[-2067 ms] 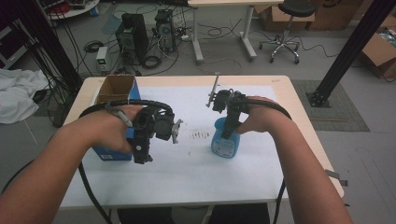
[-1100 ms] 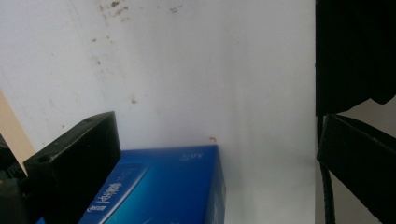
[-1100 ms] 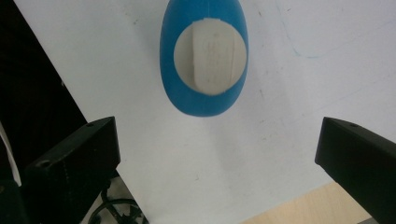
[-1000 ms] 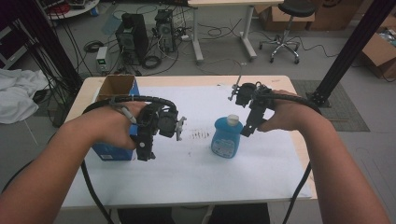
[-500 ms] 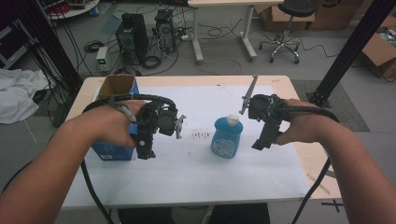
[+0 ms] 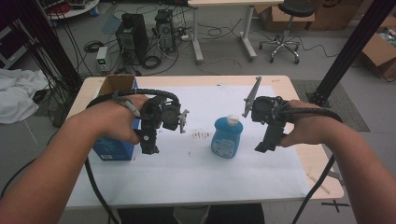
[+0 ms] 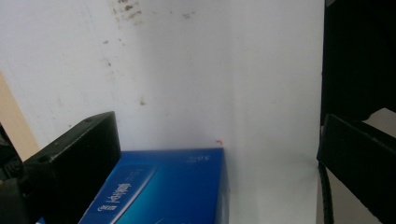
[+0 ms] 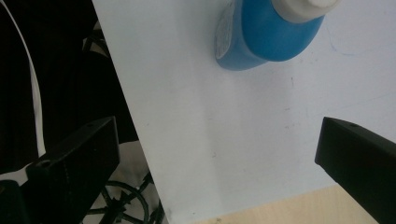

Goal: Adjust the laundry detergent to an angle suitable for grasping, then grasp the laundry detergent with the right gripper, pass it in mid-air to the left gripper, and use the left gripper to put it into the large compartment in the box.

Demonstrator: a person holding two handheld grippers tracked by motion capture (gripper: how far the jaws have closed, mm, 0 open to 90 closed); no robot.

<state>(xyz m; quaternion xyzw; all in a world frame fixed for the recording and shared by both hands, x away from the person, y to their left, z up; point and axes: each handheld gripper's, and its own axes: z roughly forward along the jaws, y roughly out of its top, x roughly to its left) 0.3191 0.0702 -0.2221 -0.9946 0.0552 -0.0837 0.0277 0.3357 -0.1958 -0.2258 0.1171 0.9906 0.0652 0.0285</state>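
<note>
Blue bottle (image 6: 227, 136) with its white cap stands upright on the white sheet (image 6: 205, 168) near the table's middle, long axis vertical and cap up; the right gripper (image 6: 262, 145), which held it about two seconds ago, has let go and drawn off to its right, jaws now spread wide and empty. Left gripper (image 6: 148, 148) has stayed put, jaws wide apart beside the blue box (image 6: 112, 150), gripping nothing.
</note>
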